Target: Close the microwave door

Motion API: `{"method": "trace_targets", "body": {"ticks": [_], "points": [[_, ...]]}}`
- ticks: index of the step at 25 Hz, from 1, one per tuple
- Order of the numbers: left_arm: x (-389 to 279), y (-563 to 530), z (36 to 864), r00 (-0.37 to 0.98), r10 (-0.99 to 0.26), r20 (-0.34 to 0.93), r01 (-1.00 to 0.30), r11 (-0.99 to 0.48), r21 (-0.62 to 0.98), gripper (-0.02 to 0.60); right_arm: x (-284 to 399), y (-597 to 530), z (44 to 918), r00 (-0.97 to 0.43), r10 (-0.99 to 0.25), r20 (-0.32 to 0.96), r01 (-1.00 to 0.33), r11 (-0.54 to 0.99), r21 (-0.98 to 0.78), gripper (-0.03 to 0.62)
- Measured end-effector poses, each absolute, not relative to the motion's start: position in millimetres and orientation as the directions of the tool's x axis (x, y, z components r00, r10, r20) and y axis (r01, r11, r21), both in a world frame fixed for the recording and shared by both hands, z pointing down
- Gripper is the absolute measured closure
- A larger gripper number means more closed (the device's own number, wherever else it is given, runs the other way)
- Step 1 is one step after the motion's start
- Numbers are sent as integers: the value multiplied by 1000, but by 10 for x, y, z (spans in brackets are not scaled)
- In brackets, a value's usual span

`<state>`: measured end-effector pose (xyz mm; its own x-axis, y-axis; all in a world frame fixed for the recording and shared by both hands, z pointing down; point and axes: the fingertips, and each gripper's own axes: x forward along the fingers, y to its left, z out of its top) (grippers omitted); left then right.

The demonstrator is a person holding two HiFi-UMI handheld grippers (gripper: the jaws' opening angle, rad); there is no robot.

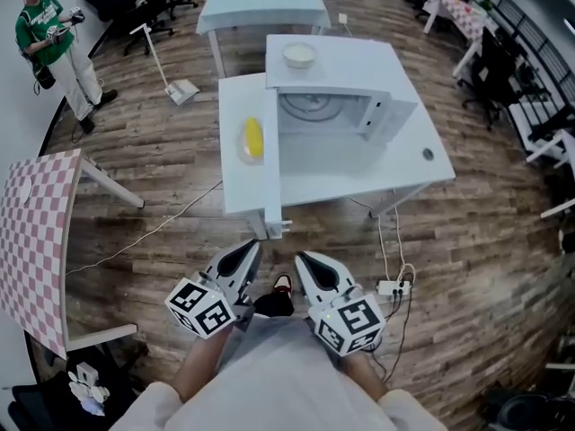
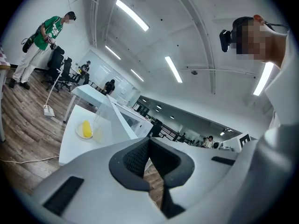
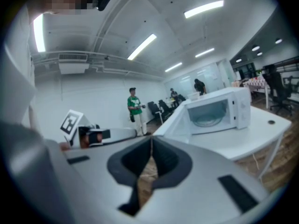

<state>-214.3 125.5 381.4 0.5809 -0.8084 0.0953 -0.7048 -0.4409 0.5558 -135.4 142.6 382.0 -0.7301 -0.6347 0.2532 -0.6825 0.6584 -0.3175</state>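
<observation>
Standing open at frame center, the microwave door awaited closing; left gripper and right gripper hovered below, jaws together, empty.

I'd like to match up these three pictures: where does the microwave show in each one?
Head view: the microwave sits upper centre, its door open.
Left gripper view: the microwave is small, just left of centre.
Right gripper view: the microwave is right of centre, cavity facing the camera.
Shared landmark: the person in the green shirt, upper left in the head view and left gripper view, near centre in the right gripper view.
</observation>
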Motion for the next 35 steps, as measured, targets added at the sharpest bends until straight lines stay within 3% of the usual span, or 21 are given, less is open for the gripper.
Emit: {"method": "trace_targets", "body": {"ticks": [14, 35], "points": [[-2329, 637, 3987, 597, -791, 133, -706, -439, 556, 568, -1493, 798, 3935, -709, -655, 260, -703, 631, -329, 571], [-2218, 678, 4202, 697, -690, 197, -653, -496, 573, 568, -1514, 618, 4037, -692, -659, 294, -721, 605, -339, 571]]}}
